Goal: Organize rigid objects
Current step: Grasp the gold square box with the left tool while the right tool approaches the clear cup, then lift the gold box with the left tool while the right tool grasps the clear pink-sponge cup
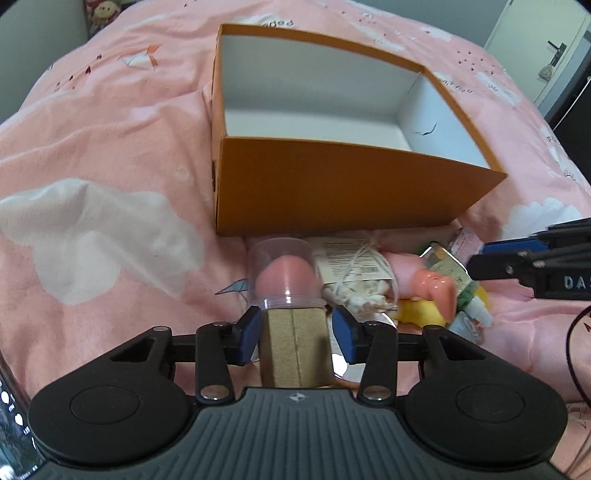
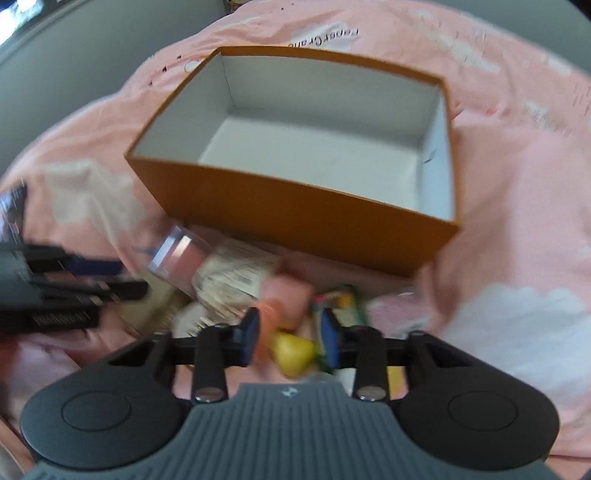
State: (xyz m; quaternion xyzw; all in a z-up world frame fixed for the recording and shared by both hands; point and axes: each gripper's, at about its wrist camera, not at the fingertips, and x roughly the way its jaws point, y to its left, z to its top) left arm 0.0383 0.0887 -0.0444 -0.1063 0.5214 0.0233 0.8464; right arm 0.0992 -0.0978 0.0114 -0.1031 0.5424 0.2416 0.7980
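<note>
An open orange box [image 1: 332, 184] with a white inside stands on the bed, nothing in it [image 2: 295, 210]. In front of it lies a heap of small items. My left gripper [image 1: 297, 334] is shut on the tan card base of a sponge package [image 1: 284, 280], whose clear dome holds a pink sponge. It also shows in the right wrist view as the sponge package [image 2: 177, 254] beside the left gripper [image 2: 125, 277]. My right gripper [image 2: 290, 334] sits over the heap, its pads tight around a yellow and pink toy [image 2: 293, 354]; that view is blurred. The toy [image 1: 432, 291] lies near the right gripper [image 1: 480, 256].
A pink bedspread [image 1: 110, 147] with white clouds covers everything. The heap also holds a paper tag with string [image 1: 351, 266] and a small green-labelled bottle [image 1: 447, 266]. A door [image 1: 554, 48] stands at the far right, and a doll [image 1: 105, 11] at the far left.
</note>
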